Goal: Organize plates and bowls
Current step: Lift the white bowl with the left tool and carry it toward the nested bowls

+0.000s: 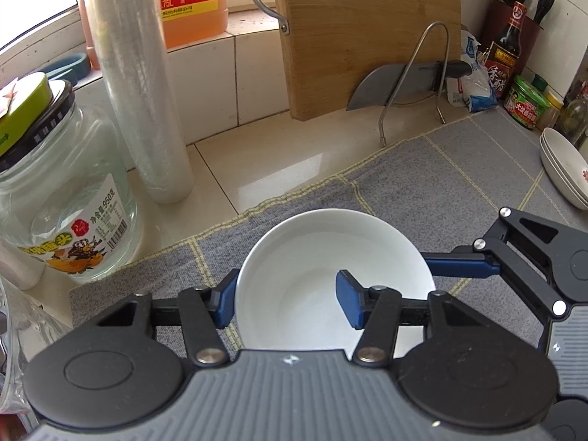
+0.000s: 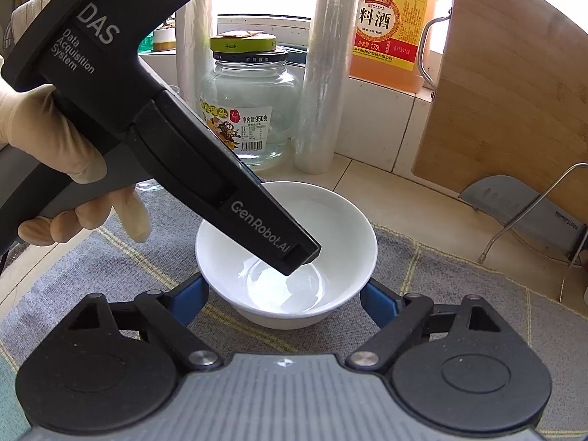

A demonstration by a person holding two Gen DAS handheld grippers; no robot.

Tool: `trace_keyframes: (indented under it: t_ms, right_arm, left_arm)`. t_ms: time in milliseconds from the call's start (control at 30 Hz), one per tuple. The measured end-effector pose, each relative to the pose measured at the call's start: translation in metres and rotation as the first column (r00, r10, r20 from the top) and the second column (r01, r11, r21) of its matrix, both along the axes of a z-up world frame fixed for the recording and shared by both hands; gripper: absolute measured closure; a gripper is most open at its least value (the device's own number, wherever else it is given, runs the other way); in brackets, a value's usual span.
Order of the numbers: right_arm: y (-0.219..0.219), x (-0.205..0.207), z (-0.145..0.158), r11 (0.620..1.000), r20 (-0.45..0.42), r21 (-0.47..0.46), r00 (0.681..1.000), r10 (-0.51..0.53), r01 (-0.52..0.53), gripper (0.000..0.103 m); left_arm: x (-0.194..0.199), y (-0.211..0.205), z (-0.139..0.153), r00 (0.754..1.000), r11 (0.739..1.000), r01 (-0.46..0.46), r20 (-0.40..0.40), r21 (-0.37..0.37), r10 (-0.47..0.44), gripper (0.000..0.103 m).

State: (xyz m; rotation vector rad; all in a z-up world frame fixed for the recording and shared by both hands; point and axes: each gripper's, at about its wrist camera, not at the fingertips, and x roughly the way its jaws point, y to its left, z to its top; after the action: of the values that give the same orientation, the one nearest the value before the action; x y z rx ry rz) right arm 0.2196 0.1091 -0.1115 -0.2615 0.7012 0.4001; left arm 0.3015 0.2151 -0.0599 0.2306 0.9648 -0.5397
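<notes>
The white bowl [image 1: 332, 279] stood upright on the grey checked mat [image 1: 459, 169] near the front edge of the desk, and it was straddled by the left gripper [image 1: 288, 303]: 1 blue pad [image 1: 349, 303] was seen inside the bowl and the other outside its wall, so the rim lay between the jaws. Whether the wall was actually pinched could not be told. The right gripper [image 2: 281, 299] was held just behind the same bowl [image 2: 286, 253], its jaws spread wider than the bowl's base and touching nothing. The left was judged the nearer for a lift. 2 stacked white plates [image 1: 564, 167] lay at the mat's far right corner, well apart from the bowl.

Legible writing: "DAS Data Acquisition System" and "GenRobot.AI" on the left gripper's body, "950克" on the glass jar [image 2: 250, 110], "料酒" and "1.75L" on the orange bottle [image 2: 393, 25], "SUPOR" on the cleaver [image 2: 529, 209].
</notes>
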Motion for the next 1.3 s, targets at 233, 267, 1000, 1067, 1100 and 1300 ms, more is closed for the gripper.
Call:
trace_keyframes:
  t_ms: [233,267,1000,1067,1100,1300]
  right_arm:
    - [0.001,0.002,0.001,1.000,-0.006,-0.005,1.000,-0.004,0.004,0.011]
    - [0.001,0.002,0.001,1.000,-0.007,-0.006,1.000,-0.002,0.002,0.011]
    - [-0.031,-0.048,0.050,0.997,0.019,-0.004,0.996,0.083,-0.083,0.011]
    - [-0.038,-0.056,0.055,0.995,0.025,-0.009,0.995,0.095,-0.095,0.011]
    - [-0.040,-0.059,0.058,0.995,0.029,-0.011,0.995,0.100,-0.100,0.011]
    - [-0.061,-0.081,0.070,0.993,0.055,-0.020,0.991,0.120,-0.119,0.011]
  left_arm:
    - [0.002,-0.002,-0.001,1.000,1.000,0.000,-0.007,0.004,0.000,0.048]
    - [0.001,-0.002,-0.001,1.000,1.000,0.000,-0.007,0.005,0.000,0.048]
    - [-0.055,-0.020,0.042,0.999,0.999,-0.018,0.038,-0.030,0.019,0.048]
    - [-0.062,-0.026,0.046,0.999,0.999,-0.017,0.042,-0.030,0.019,0.048]
    - [-0.066,-0.030,0.049,0.999,0.999,-0.018,0.044,-0.029,0.019,0.048]
    - [-0.087,-0.050,0.058,0.998,0.999,-0.020,0.054,-0.037,0.022,0.048]
